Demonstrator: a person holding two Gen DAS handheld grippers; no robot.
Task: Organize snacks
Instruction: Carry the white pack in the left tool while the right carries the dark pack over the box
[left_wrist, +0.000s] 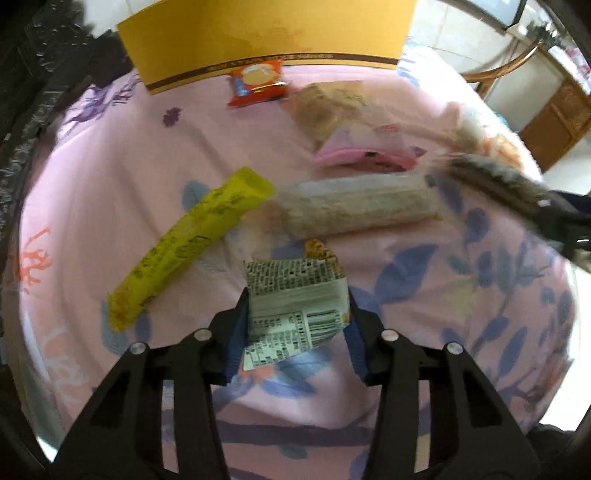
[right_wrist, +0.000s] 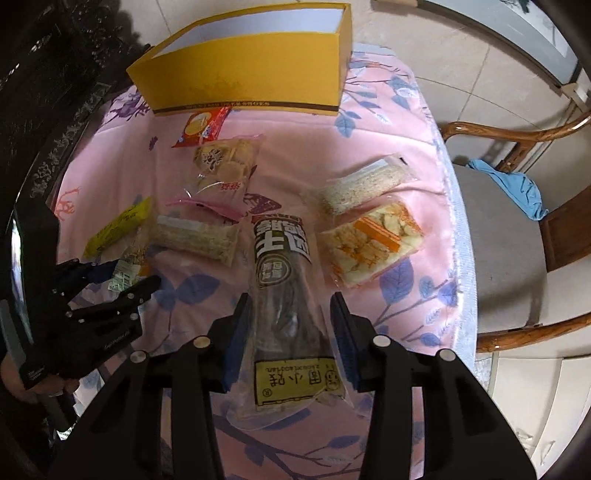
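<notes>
Both claws clamped, left gripper (left_wrist: 297, 306) on small printed packet (left_wrist: 295, 295), right gripper (right_wrist: 290, 317) on dark long pack (right_wrist: 284, 280) over pink cloth (right_wrist: 118, 155): lift w/ firm grip, carry to yellow box (right_wrist: 243, 77), drop inside, pref. one at a time.

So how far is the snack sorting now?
Nothing visible in the yellow box yet. In hand: the left gripper clamps a small packet, and the right gripper pinches a dark long pack. Left: the yellow stick, red packet and other snacks lie on the tablecloth.
</notes>
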